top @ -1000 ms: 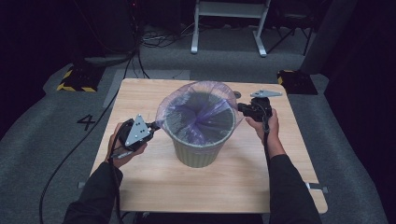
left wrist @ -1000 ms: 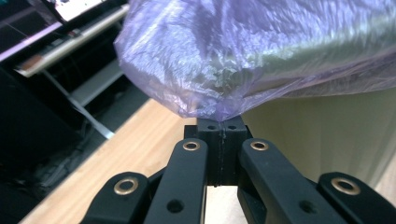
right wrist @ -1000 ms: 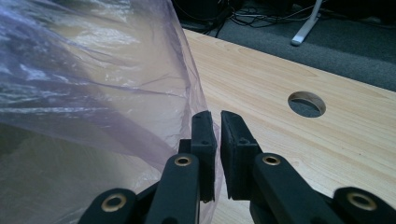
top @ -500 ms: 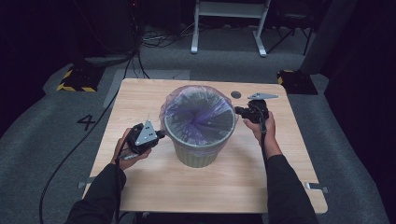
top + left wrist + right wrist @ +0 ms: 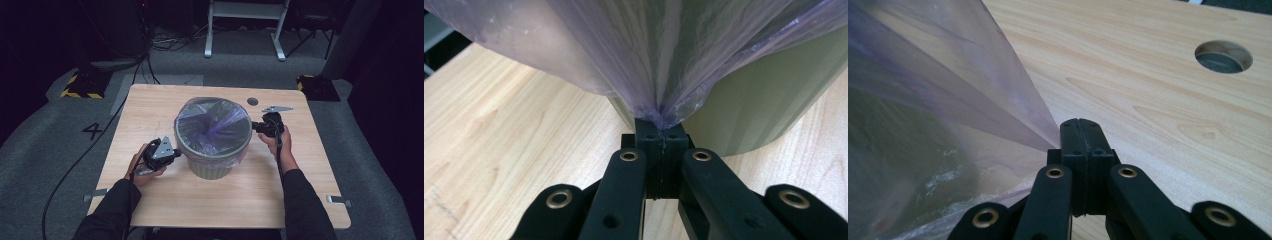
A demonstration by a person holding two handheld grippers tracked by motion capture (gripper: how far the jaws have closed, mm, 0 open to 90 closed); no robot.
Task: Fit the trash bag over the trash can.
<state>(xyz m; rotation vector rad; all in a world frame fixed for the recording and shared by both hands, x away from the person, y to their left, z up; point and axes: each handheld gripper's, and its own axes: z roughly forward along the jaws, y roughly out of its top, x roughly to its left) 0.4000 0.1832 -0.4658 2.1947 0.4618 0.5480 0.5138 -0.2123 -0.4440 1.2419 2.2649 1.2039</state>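
Observation:
An olive-green bin (image 5: 212,167) stands in the middle of the wooden table (image 5: 150,105), lined with a translucent purple bag (image 5: 212,125) whose edge is folded down over the rim. Left of the bin, my left gripper (image 5: 175,153) is shut on the bag's hem; in the left gripper view the film (image 5: 649,55) bunches into the closed jaws (image 5: 659,125) beside the bin wall (image 5: 769,95). Right of the bin, my right gripper (image 5: 255,126) is shut on the opposite hem, where the stretched film (image 5: 948,100) runs into its closed tips (image 5: 1079,131).
A round hole (image 5: 252,101) (image 5: 1223,56) pierces the table behind the right gripper. Metal brackets (image 5: 339,201) stick out at the table's near edges. A cable (image 5: 75,170) trails over the grey floor at the left, and a white stand's legs (image 5: 245,30) rise behind the table.
Both hands have sunk beside the bin, drawing the bag's edge down. The bag ballooned above the rim before; now it lies stretched over the rim.

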